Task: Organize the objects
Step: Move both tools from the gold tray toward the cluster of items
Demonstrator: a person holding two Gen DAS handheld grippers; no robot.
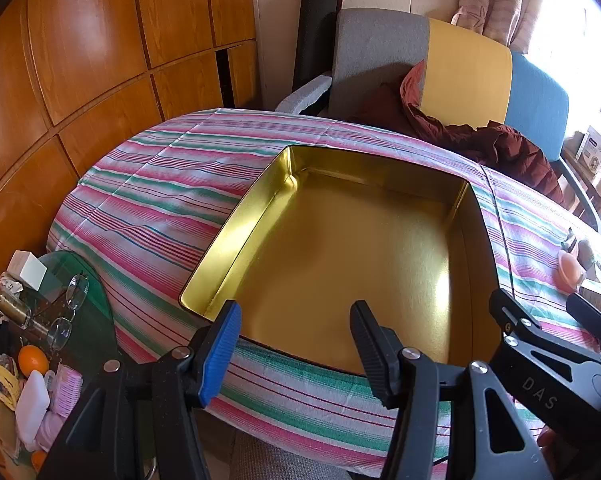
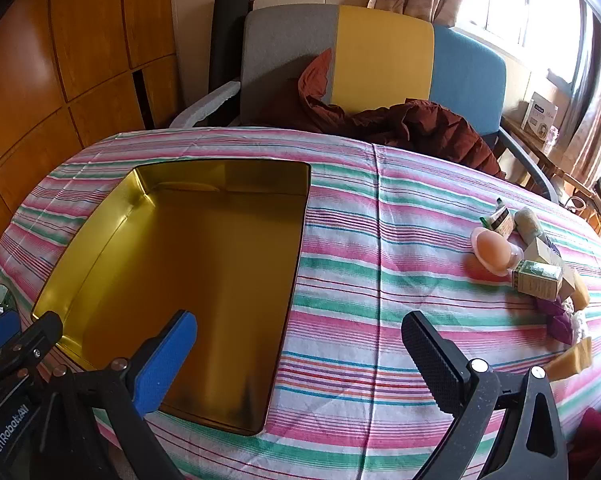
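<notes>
An empty gold metal tin [image 1: 340, 264] sits open on the striped tablecloth; it also shows in the right wrist view [image 2: 180, 280]. My left gripper [image 1: 296, 344] is open and empty over the tin's near edge. My right gripper [image 2: 300, 360] is open and empty just right of the tin; it shows in the left wrist view [image 1: 540, 312]. A pile of small items lies at the table's right: a pink round case [image 2: 494, 250], a green-printed box [image 2: 538, 280], a small tube [image 2: 500, 220], a grey roll [image 2: 530, 220] and tan blocks [image 2: 572, 356].
A grey, yellow and blue chair [image 2: 380, 52] with a dark red jacket [image 2: 420, 128] stands behind the table. A glass side table [image 1: 72, 280] at the left holds glasses, a bottle and an orange [image 1: 32, 360]. Wooden cabinets [image 1: 80, 60] line the left wall.
</notes>
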